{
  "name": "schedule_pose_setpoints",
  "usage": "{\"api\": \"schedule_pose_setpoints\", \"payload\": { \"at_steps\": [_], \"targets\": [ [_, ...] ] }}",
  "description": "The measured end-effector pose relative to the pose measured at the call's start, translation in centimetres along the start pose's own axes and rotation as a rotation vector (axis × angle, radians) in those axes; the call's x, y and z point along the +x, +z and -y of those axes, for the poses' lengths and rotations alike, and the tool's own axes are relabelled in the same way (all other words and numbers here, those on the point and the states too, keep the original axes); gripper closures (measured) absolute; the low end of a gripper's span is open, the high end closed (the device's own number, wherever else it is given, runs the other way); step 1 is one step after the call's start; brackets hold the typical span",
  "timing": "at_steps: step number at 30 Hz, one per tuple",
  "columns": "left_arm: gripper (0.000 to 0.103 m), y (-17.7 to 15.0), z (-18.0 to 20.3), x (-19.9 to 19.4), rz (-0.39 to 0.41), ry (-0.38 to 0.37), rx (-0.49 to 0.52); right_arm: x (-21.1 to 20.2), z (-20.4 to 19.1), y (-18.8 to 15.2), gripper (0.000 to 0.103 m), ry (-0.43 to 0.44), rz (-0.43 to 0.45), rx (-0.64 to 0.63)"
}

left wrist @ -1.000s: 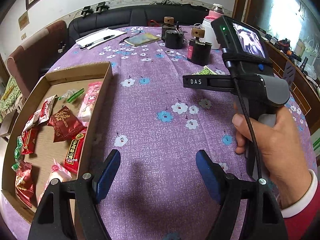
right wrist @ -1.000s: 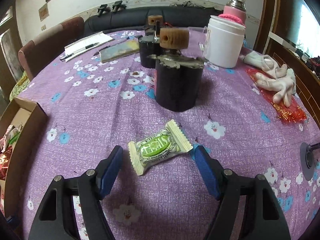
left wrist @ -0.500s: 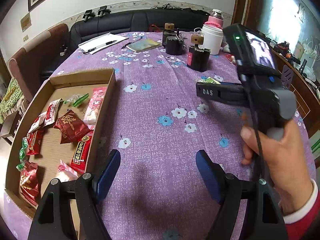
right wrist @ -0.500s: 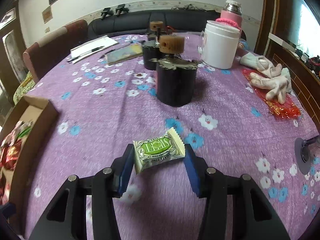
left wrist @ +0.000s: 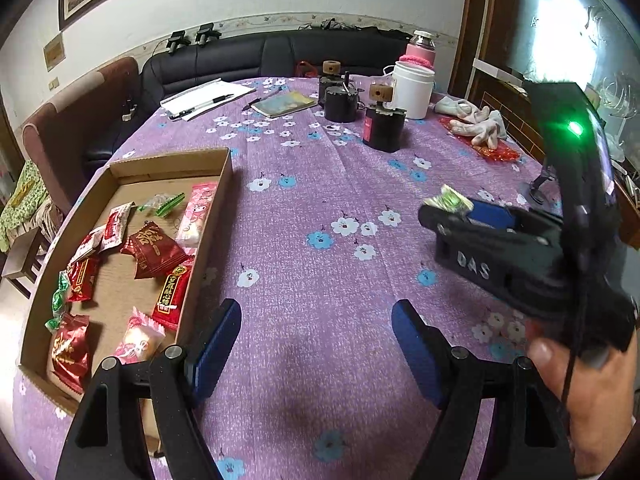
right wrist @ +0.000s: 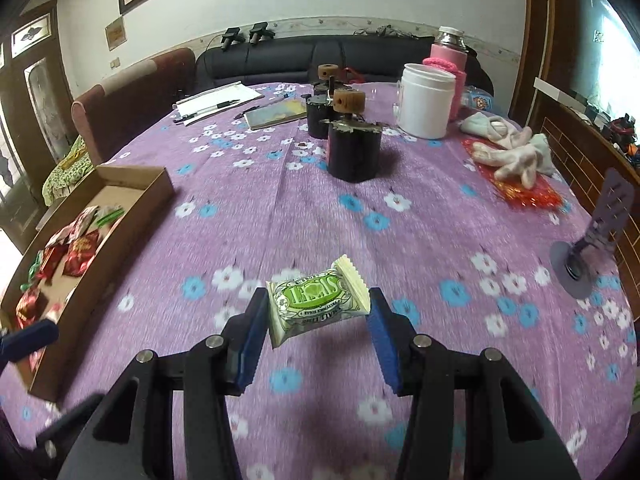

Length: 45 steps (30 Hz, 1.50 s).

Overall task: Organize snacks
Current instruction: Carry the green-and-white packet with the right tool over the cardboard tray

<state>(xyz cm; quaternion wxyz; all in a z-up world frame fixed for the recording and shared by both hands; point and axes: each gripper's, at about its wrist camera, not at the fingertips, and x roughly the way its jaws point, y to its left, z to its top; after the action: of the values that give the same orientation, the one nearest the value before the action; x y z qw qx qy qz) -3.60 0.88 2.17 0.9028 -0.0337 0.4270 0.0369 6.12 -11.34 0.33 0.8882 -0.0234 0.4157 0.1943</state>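
My right gripper (right wrist: 318, 312) is shut on a green and cream snack packet (right wrist: 316, 302), held clear above the purple flowered cloth. From the left wrist view the same packet (left wrist: 450, 202) pokes out of the right gripper (left wrist: 460, 210), which a hand (left wrist: 588, 396) carries at the right. My left gripper (left wrist: 316, 340) hangs open over bare cloth with nothing between its fingers. The cardboard box (left wrist: 214, 216) lies just left of it with several red, pink and green snack packets inside. In the right wrist view that box (right wrist: 132, 216) sits at the far left.
Black cylinders with cork tops (right wrist: 354, 148), a white jar (right wrist: 426, 100), a pink flask (right wrist: 446, 60), gloves (right wrist: 508, 152) on a red wrapper, a notebook (right wrist: 274, 114) and papers with a pen (right wrist: 216, 102) fill the far half. A purple stand (right wrist: 584, 256) sits at the right edge.
My right gripper closed on the green packet, lifted it off the cloth and carried it nearer and toward the box. My left gripper drew back slightly, staying open.
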Motion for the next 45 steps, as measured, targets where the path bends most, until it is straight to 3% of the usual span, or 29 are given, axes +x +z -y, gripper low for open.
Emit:
{"api": "schedule_pose_setpoints", "payload": {
  "at_steps": [10, 13, 18, 45],
  "targets": [
    [0.022, -0.8, -0.1, -1.6, 0.019, -0.001, -0.008, -3.4, -0.9, -3.1, 0.055, 0.024, 0.009, -0.006],
    [0.016, -1.2, -0.3, -1.9, 0.027, 0.004, -0.012, -4.3, -1.7, -3.9, 0.055, 0.032, 0.016, -0.016],
    [0.016, -1.8, -1.0, -2.6, 0.038, 0.010, -0.024, -5.6, -2.6, -4.7, 0.055, 0.037, 0.029, -0.031],
    [0.015, -6.2, -7.0, -6.1, 0.076, 0.097, -0.117, -10.7, -6.7, -5.8, 0.055, 0.090, 0.099, -0.108]
  ]
}}
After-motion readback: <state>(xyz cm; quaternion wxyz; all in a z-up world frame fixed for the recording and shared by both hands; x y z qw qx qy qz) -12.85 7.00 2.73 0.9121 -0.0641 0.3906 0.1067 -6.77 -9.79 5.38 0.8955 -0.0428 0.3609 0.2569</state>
